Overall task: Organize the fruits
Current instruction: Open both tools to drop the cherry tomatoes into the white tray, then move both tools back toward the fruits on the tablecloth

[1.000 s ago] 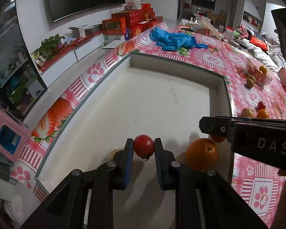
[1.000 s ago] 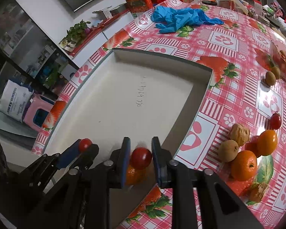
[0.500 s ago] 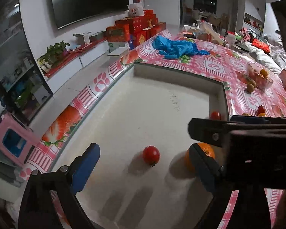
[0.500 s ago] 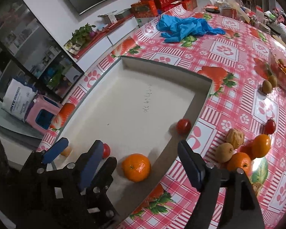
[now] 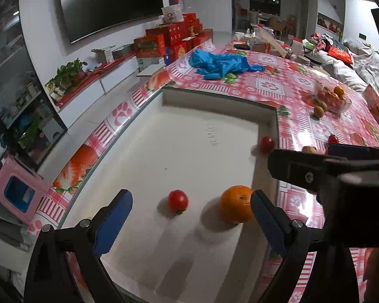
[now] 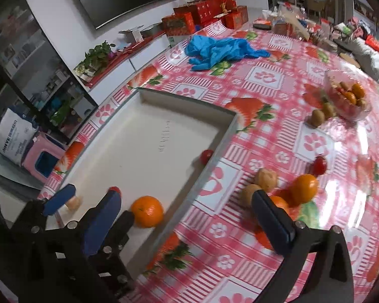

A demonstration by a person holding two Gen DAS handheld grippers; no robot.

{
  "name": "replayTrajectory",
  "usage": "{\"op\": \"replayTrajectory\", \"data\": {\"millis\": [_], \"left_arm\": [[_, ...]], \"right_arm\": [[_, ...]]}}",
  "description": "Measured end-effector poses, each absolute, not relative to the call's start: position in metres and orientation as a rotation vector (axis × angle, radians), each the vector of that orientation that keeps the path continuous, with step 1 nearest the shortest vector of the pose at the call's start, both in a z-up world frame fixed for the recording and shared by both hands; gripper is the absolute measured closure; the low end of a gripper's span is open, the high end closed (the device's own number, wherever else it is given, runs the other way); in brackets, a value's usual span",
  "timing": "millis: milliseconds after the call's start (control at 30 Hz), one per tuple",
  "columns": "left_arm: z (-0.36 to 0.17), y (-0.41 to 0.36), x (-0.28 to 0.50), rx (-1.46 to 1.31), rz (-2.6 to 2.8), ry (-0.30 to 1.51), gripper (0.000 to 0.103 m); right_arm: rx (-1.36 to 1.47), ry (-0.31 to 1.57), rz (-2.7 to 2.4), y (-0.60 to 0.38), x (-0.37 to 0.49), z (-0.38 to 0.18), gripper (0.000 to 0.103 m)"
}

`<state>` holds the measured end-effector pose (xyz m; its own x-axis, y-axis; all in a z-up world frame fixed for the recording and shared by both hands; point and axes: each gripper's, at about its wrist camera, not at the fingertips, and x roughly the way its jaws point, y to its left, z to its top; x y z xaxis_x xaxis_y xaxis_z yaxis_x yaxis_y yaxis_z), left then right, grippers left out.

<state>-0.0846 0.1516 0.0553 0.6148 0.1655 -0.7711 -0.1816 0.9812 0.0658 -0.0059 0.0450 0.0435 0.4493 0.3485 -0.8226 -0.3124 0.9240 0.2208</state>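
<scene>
Two small red tomatoes now lie loose in the white tray (image 5: 209, 116), where a second ago each sat pinched between a gripper's fingers. One tomato (image 5: 178, 200) rests on the tray floor near the front, just beside the orange (image 5: 236, 204); the other tomato (image 5: 266, 143) has ended up against the tray's right wall. The left gripper (image 5: 189, 217) has spread wide, its blue pads standing to either side of the near tomato and the orange, touching neither that I can tell. The right gripper (image 6: 187, 217) is likewise parted wide and holds nothing; it hangs over the tray's right edge, with the orange (image 6: 147, 211) between its fingers' line and the loose fruit pile (image 6: 285, 189) on the tablecloth (image 6: 265, 80) near its right finger. Faint handwriting marks the tray floor, too small to read. A white sack (image 6: 12, 136) on the floor bears print, illegible here. Blue gloves (image 5: 222, 64) lie beyond the tray.
</scene>
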Motion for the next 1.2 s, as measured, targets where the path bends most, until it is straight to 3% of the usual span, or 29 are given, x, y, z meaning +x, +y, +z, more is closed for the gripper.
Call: {"op": "replayTrajectory", "data": {"millis": [633, 967, 1200], "left_arm": [[0.077, 0.100, -0.077, 0.048, 0.130, 0.896, 0.008], [0.117, 0.093, -0.067, -0.023, 0.068, 0.857, 0.008], [0.118, 0.053, -0.054, 0.021, 0.002, 0.848, 0.008]], "right_arm": [[-0.004, 0.940, 0.324, -0.027, -0.020, 0.059, 0.000], [-0.043, 0.958, 0.133, -0.117, -0.018, 0.047, 0.000], [-0.153, 1.014, 0.177, -0.110, -0.039, 0.019, 0.000]]}}
